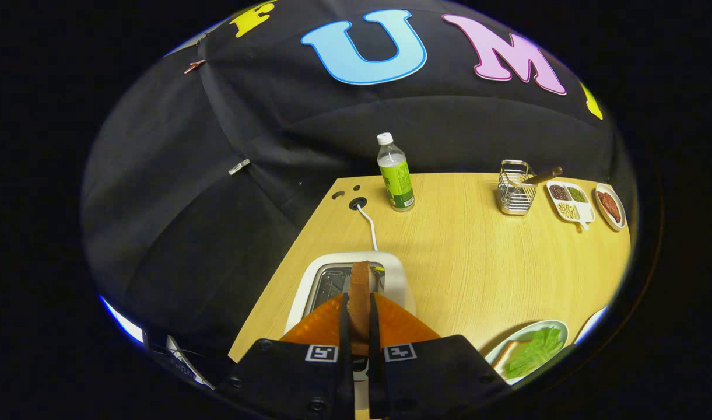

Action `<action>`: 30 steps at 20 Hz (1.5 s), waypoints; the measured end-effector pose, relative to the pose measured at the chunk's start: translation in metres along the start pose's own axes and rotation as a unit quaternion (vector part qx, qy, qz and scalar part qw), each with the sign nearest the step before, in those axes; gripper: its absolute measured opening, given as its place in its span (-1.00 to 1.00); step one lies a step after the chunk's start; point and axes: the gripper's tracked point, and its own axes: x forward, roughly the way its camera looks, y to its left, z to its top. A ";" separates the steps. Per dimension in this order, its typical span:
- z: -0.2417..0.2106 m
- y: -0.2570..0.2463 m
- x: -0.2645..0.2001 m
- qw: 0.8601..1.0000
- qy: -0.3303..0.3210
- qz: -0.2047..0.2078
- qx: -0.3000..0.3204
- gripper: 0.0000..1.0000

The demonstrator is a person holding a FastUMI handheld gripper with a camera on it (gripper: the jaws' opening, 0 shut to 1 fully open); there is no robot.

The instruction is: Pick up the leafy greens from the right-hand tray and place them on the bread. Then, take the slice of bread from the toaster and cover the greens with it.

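Observation:
My gripper is shut on a slice of bread held on edge between both fingers, right above the slot of the white toaster. To the right of the fingers, near the table's front edge, a pale plate carries another bread slice with the leafy greens lying on top of it.
A green-labelled water bottle stands beyond the toaster, whose white cord runs to a hole in the wooden table. At the far right are a wire utensil holder, a divided dish of beans and a dish of red food.

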 end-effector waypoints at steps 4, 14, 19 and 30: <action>0.032 0.005 -0.029 0.999 -0.032 0.018 0.009 -0.73; 0.083 -0.014 -0.142 0.993 -0.117 0.033 0.010 -0.73; 0.053 -0.089 -0.178 0.991 -0.127 -0.028 0.030 -0.73; -0.061 -0.209 -0.166 0.977 -0.086 -0.105 0.165 -0.73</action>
